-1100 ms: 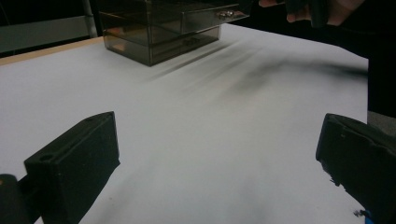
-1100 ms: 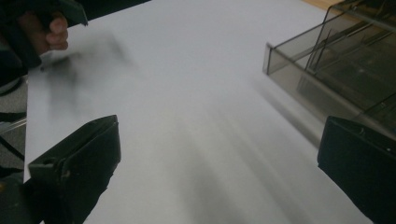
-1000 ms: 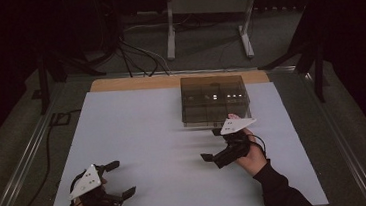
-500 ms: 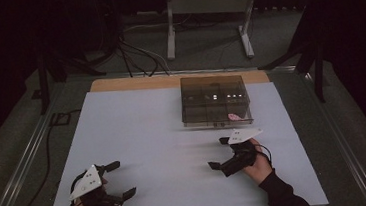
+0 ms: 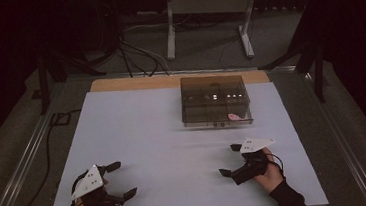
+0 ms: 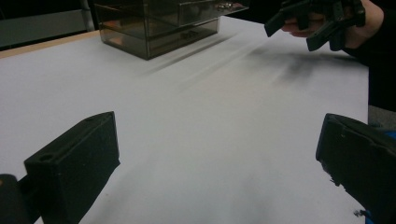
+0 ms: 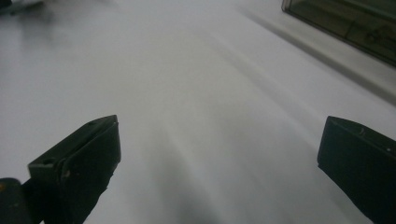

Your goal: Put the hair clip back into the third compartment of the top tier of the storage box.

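A smoky clear drawer box [image 5: 214, 100] stands at the back right of the white table [image 5: 143, 131], with small items and a pink piece [image 5: 234, 116] inside. My left gripper [image 5: 121, 178] rests near the front left edge, jaws wide apart and nothing between them. My right gripper [image 5: 230, 160] sits at the front right, short of the box, open and holding nothing. In the left gripper view the box [image 6: 161, 23] is far ahead and the other hand's gripper [image 6: 312, 21] is at upper right. The right gripper view has the box's corner [image 7: 355, 25] at upper right.
A wooden strip [image 5: 134, 83] runs along the table's far edge. Metal rails [image 5: 20, 162] flank both sides. Behind the table are a metal stand [image 5: 208, 15] and floor cables [image 5: 131, 52]. Bare white surface lies between the two grippers.
My right gripper has drawn back from the drawer box toward the front edge of the table and lowered. The left gripper has stayed put.
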`<state>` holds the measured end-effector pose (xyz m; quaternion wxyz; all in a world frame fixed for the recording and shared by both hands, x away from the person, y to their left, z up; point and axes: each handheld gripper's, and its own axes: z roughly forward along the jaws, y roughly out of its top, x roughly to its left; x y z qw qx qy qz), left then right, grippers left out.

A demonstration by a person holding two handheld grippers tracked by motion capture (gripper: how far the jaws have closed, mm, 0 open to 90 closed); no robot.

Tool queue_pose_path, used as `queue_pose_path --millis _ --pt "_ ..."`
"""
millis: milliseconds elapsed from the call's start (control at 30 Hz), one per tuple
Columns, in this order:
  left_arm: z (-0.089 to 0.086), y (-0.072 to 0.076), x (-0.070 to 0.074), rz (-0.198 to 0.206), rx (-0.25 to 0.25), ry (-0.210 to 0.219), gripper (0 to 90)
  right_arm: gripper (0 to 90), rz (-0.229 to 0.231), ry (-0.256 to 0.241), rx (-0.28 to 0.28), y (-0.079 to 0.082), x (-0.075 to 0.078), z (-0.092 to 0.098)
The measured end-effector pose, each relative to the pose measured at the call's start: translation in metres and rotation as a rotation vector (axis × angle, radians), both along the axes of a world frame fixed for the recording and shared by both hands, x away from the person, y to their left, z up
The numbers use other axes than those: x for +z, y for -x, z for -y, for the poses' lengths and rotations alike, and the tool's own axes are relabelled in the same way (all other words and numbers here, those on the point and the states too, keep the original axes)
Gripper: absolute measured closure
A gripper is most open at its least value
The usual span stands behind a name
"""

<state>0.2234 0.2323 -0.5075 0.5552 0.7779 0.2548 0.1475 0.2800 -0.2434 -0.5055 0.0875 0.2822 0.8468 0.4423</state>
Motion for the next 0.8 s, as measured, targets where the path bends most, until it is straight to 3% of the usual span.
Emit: queue_pose_path --millis 200,800 --pt "0.001 0.000 -0.001 -0.002 -0.004 -0.009 0.5 0.0 0.002 0.030 -0.032 0.008 -0.002 0.012" --pt "0.001 -0.001 -0.002 -0.010 -0.004 -0.005 0.5 0.0 -0.006 -0.007 -0.137 0.025 -0.006 0.056"
